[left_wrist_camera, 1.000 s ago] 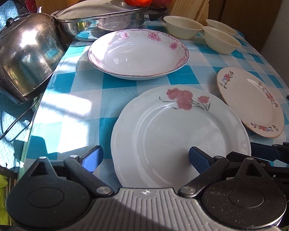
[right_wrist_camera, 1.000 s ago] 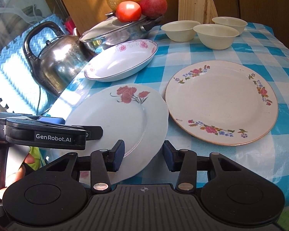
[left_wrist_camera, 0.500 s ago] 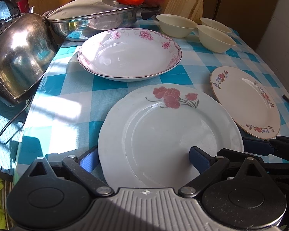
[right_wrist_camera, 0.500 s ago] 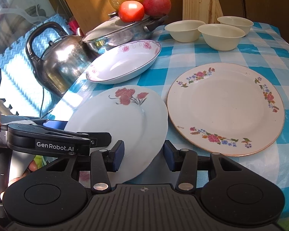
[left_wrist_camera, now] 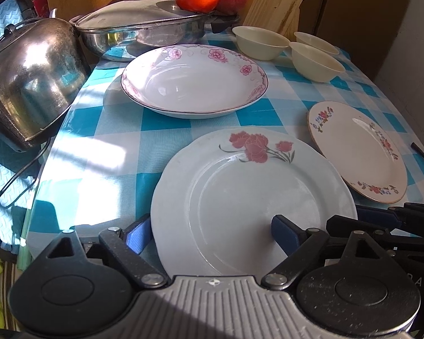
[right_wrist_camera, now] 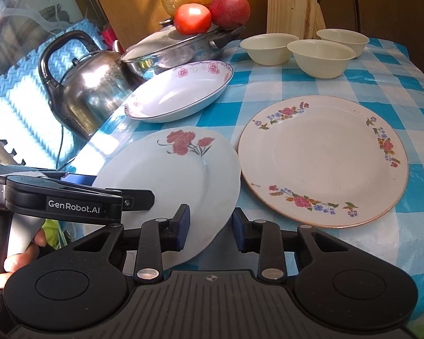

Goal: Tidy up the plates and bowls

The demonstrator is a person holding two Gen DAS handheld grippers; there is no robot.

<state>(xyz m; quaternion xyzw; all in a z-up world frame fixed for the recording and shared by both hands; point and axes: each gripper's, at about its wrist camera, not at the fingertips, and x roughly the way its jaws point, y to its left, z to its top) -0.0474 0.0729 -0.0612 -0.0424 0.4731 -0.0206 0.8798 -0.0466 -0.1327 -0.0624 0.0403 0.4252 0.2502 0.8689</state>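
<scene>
Red-flower plate (left_wrist_camera: 254, 197) near edge sits between both grippers' closing fingers (left_wrist_camera: 282, 233), not yet clamped; uneven closing could tip it off surface (left_wrist_camera: 113, 147).

Both sets of jaws narrower than a second ago, closing now. Left gripper (left_wrist_camera: 209, 233): near rim of rose plate (left_wrist_camera: 254, 197) between the pads, left pad now just beside the rim instead of clear of it, right pad over the plate's face. Right gripper (right_wrist_camera: 210, 227): gap smaller, plate's near-right edge (right_wrist_camera: 212, 220) between pads, contact not clear. Plate slightly nearer in both views than before.
</scene>
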